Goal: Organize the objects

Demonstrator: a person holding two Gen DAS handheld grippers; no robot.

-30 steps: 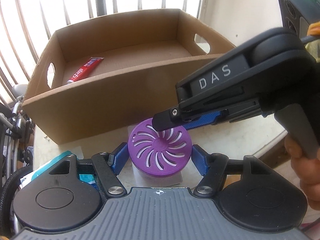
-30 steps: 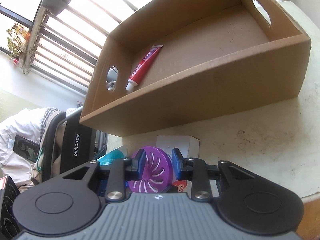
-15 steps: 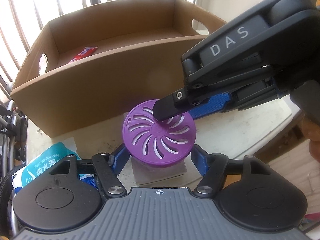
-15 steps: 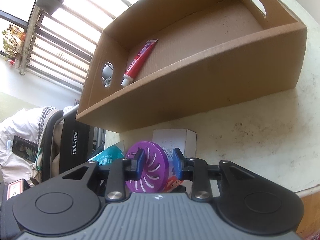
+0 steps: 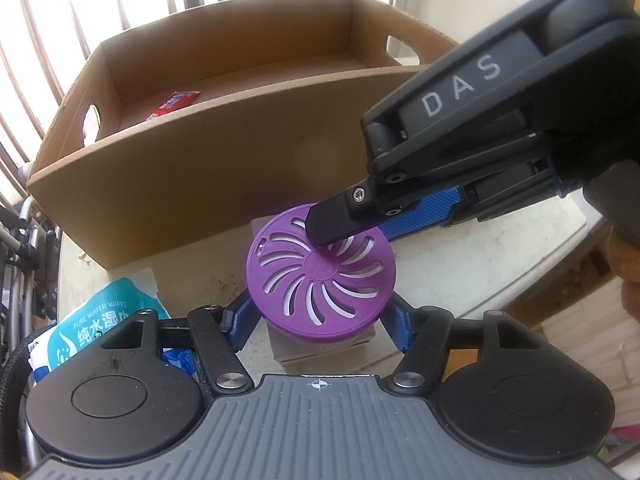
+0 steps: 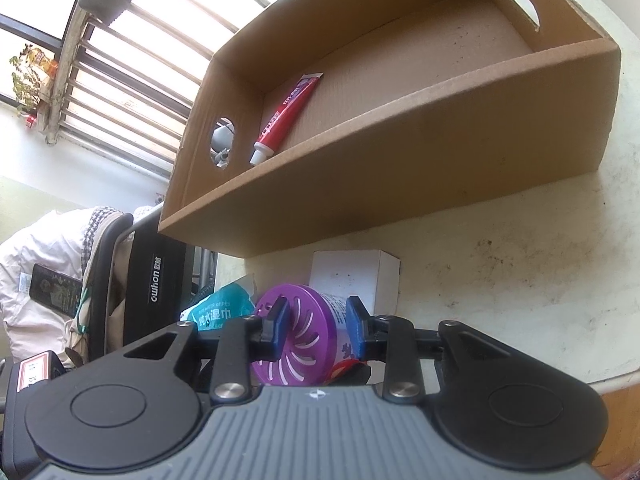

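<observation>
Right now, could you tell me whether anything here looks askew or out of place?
Yes: the purple air freshener is tipped on its side in the right claw, its vented lid facing sideways. The toothpaste lies flat in the cardboard box.

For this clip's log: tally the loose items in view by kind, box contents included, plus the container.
Purple-lidded air freshener can: 1
Toothpaste tube: 1
Wet wipes pack: 1
Small white box: 1
Cardboard box: 1
Total: 5
</observation>
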